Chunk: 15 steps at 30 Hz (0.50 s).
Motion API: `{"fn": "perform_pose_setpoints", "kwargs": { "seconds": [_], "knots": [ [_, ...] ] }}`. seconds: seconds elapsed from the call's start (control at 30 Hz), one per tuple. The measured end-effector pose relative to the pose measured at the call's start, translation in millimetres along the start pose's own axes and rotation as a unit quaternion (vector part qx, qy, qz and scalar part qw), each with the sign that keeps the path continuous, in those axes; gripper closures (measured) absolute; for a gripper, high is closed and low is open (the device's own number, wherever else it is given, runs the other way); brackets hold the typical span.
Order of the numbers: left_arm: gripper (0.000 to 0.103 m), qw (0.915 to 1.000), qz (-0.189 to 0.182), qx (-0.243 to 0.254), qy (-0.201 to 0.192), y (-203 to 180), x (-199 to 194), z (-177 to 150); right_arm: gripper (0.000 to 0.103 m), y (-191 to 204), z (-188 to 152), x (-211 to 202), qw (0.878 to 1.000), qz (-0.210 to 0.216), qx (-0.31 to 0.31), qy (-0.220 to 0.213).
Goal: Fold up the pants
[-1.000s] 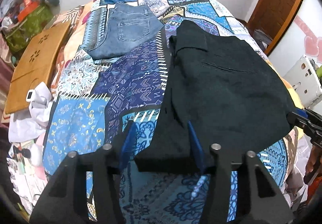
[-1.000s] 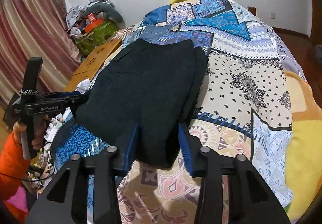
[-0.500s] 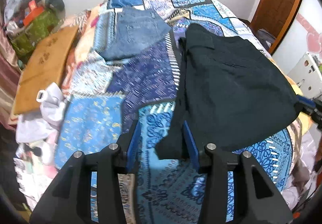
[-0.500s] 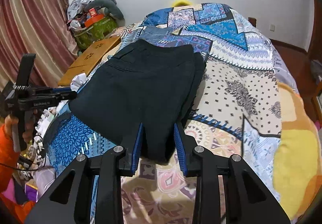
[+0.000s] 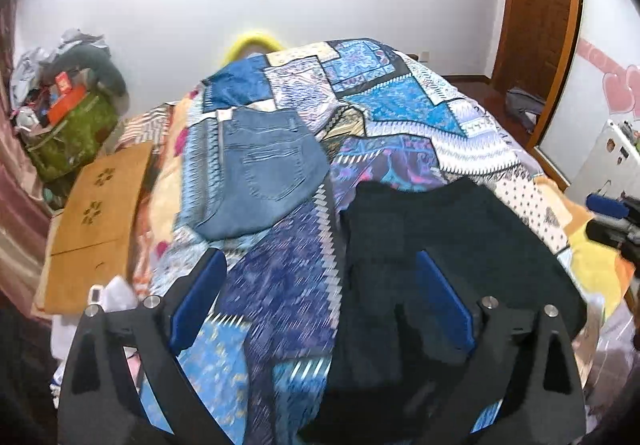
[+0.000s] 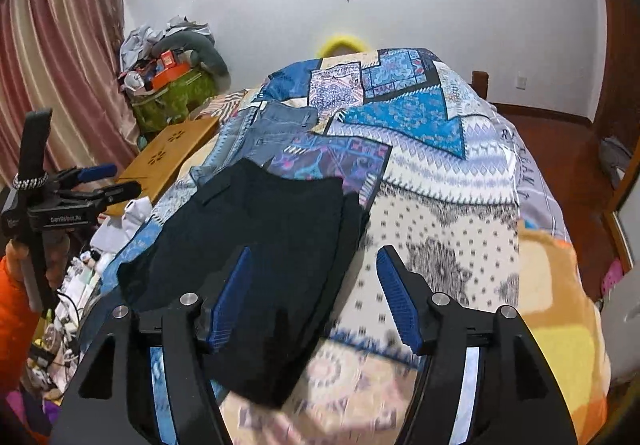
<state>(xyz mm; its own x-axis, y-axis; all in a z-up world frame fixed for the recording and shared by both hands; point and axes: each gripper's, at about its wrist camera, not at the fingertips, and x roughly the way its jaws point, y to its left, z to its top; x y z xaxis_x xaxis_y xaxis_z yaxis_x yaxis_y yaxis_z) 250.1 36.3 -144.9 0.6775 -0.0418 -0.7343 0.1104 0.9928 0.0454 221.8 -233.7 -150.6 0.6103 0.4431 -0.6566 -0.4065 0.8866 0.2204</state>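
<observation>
Lying folded on the bed (image 5: 400, 113): black pants (image 5: 448, 245), at the near edge, on the patchwork quilt.

Change since half a second ago: both tools were clamped on the near corners of the pants; both now stand apart from the cloth. Left tool (image 5: 320, 297): blue pads spread wide, nothing between them, raised above the near left part of the pants. Right tool (image 6: 314, 299): pads likewise wide apart, empty, above the near right part. The pants, then held up at the corners, now rest flat.

Meaning for the task, as a judgement: this fold has been laid and released. The garment reads as a compact rectangle, so folding looks nearly or fully done; a last tidy or a further fold may remain.

Other stock on the bed: folded jeans (image 5: 260, 173), beyond the black pants and to their left, not touching them.

Containers: green bag (image 6: 168, 101) on the floor beside the bed, heaped with clothes and an orange box; contents otherwise unclear. Wooden board (image 5: 100, 205) lies just beside the bed.
</observation>
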Motion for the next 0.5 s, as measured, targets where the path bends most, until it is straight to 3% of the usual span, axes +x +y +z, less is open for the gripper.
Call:
{"fn": "perform_pose_setpoints", "kwargs": {
  "seconds": [0.23, 0.4, 0.5],
  "knots": [
    [0.007, 0.9986, -0.034, -0.008, 0.04, -7.8, 63.1, 32.7, 0.042, -20.5, 22.4, 52.5, 1.0, 0.013, 0.01, 0.026],
    [0.007, 0.9917, -0.057, -0.013, 0.114, -14.8, 118.5, 35.0, 0.042, -38.3, 28.6, 95.1, 0.998, 0.008, 0.035, 0.053],
    [0.007, 0.9922, -0.037, 0.014, 0.118, -22.1, 132.8, 28.3, 0.065, -36.5, 27.3, 112.4, 0.996, 0.031, 0.024, 0.082]
  ]
}}
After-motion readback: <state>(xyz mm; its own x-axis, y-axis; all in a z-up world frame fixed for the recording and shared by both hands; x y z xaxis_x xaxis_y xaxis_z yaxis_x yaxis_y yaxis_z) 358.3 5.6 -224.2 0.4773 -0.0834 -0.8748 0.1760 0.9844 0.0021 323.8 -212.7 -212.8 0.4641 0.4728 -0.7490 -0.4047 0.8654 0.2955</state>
